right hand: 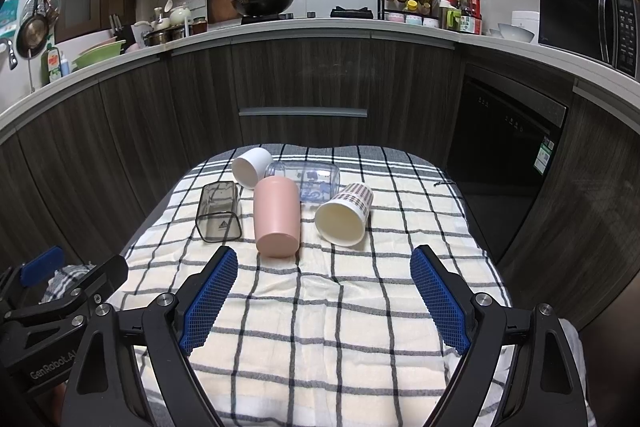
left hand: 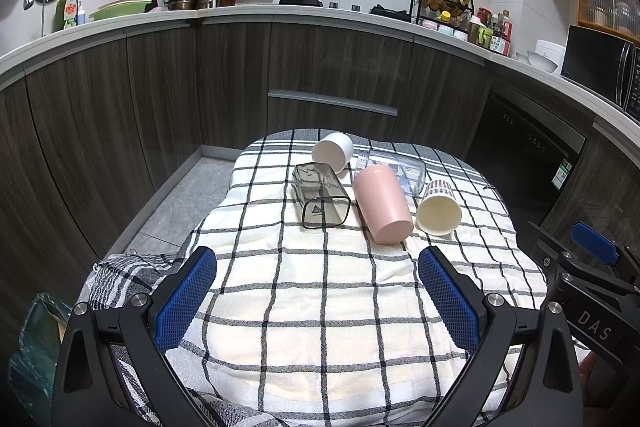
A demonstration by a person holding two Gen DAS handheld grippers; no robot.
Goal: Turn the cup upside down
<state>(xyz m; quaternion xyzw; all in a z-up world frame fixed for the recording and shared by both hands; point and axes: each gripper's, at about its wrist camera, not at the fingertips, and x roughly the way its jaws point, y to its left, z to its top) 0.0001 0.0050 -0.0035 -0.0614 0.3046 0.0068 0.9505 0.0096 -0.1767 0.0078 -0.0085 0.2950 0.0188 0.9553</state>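
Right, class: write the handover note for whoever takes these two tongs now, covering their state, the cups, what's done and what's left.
Left tongs: open, empty, above the near part of the checked cloth.
Right tongs: open, empty, likewise held short of the cups.
All five lie on their sides at the far end of the cloth: white cup, clear printed cup, smoky square cup, pink cup, plaid paper cup.
Done: nothing flipped.
Left: stand a cup mouth-down; the pink one lies nearest.
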